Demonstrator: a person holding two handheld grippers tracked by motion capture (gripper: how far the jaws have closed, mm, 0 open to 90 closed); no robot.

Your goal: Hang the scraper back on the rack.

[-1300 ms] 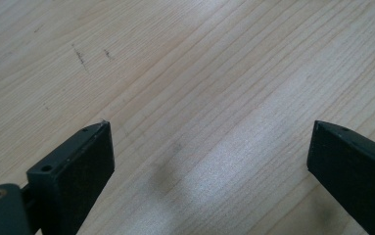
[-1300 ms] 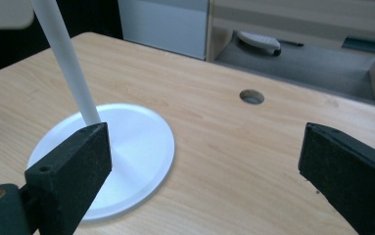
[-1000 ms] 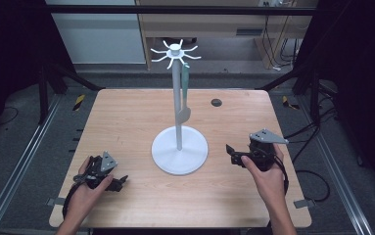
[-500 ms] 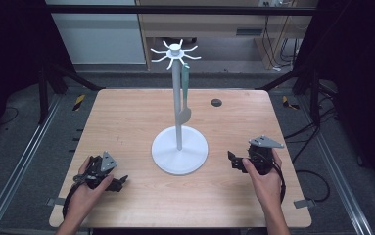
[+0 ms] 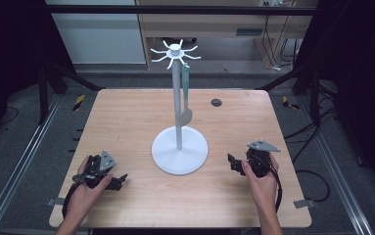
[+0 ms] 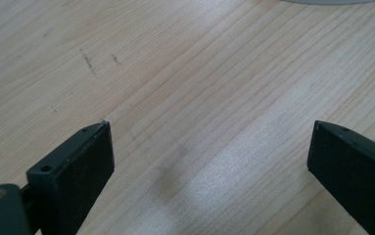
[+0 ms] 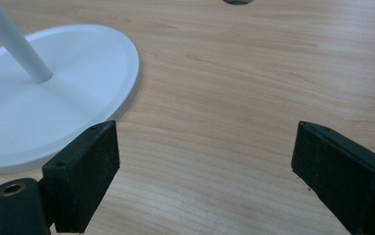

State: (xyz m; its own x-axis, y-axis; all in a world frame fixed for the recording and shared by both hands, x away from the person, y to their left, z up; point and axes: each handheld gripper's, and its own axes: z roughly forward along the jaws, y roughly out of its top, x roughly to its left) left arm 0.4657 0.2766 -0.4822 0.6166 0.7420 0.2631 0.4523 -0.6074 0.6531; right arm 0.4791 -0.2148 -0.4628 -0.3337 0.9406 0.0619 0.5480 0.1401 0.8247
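My pale wooden table (image 5: 126,122) is nearly bare. Both claws, left (image 5: 118,182) and right (image 5: 232,163), sit wide open, empty. The right is nearer the green spoon-shaped utensil (image 5: 186,98) (long axis vertical), hanging from the white hook stand (image 5: 179,147) ahead.

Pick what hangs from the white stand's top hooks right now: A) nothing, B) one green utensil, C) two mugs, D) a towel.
B: in the high view a single green utensil hangs down beside the pole of the stand, while each hand-held gripper, left and right, rests open on the table.
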